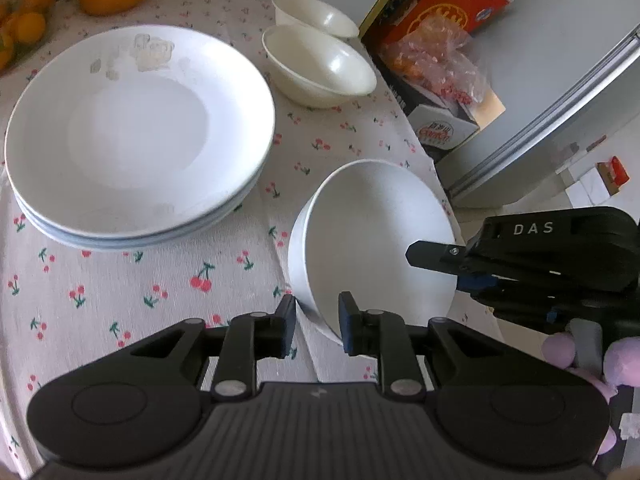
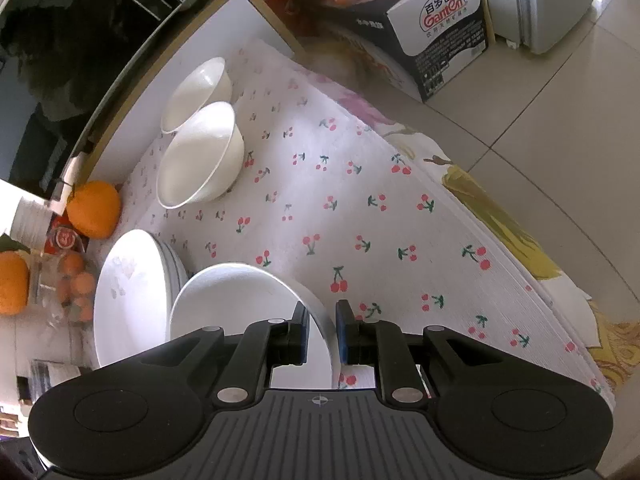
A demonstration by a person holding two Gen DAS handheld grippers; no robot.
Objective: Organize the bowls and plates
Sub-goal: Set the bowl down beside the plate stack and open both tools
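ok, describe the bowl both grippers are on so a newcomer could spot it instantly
Start at the plate stack on the cherry-print cloth. Toward the table edge sits the white bowl, its rim between the fingers of both the left gripper and right gripper. Unlike the two cream bowls further back, it's tilted.

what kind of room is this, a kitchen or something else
Probably a home kitchen or dining corner: stacked white plates and bowls sit on a cherry-print tablecloth, with oranges beside them and what looks like a fridge on the tiled floor.
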